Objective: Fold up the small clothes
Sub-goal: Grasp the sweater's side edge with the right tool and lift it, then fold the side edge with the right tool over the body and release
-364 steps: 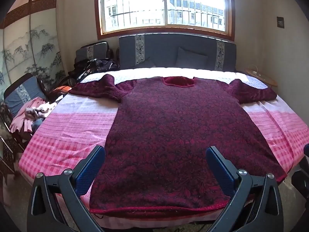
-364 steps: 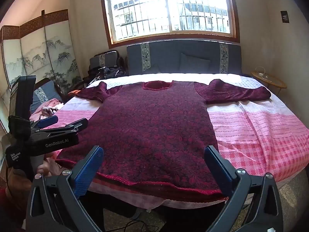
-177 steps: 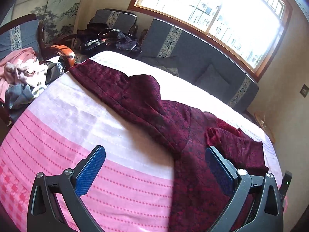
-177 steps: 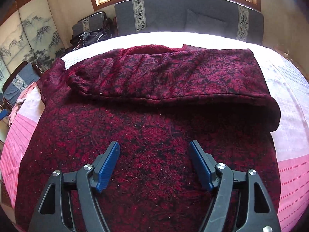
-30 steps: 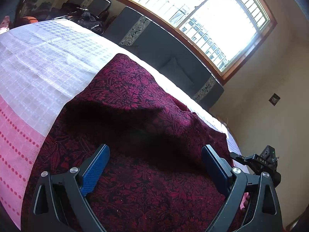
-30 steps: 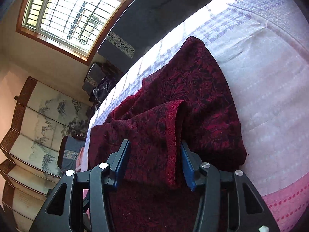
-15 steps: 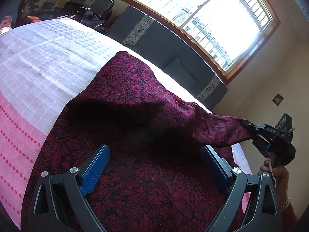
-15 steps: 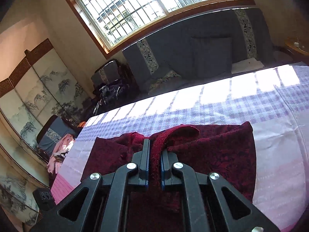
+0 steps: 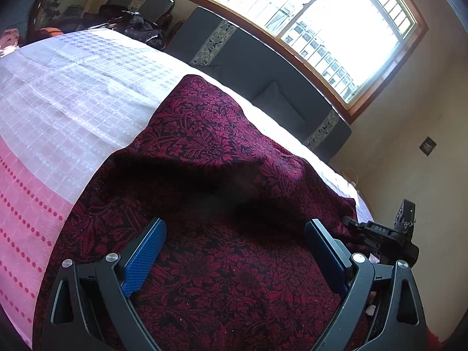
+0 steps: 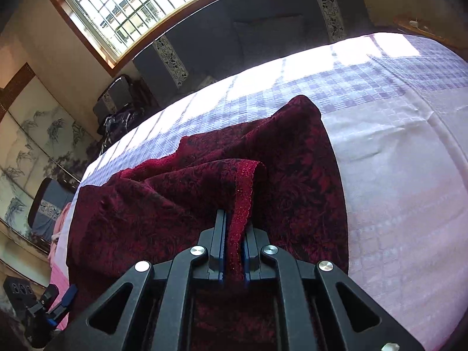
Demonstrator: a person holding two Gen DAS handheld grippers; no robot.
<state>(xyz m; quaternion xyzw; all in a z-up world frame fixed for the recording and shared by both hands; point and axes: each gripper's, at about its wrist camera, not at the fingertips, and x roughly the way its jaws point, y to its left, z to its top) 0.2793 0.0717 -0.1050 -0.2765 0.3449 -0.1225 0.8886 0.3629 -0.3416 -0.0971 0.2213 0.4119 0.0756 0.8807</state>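
Note:
A dark red floral-patterned garment lies partly folded on the bed, its sleeves folded in over the body. My left gripper is open and empty, low over the garment's middle. My right gripper is shut on the garment's trimmed edge, a bunched fold at its right side. The right gripper also shows at the right edge of the left wrist view. The left gripper appears at the bottom left of the right wrist view.
The bed has a white and pink checked cover, seen also in the right wrist view. A grey sofa stands under the window behind it. A chair with clothes and a painted screen stand to the left.
My right gripper has come down toward the bed with the pinched fold of garment; half a second ago it held it higher. My left gripper has stayed open in place.

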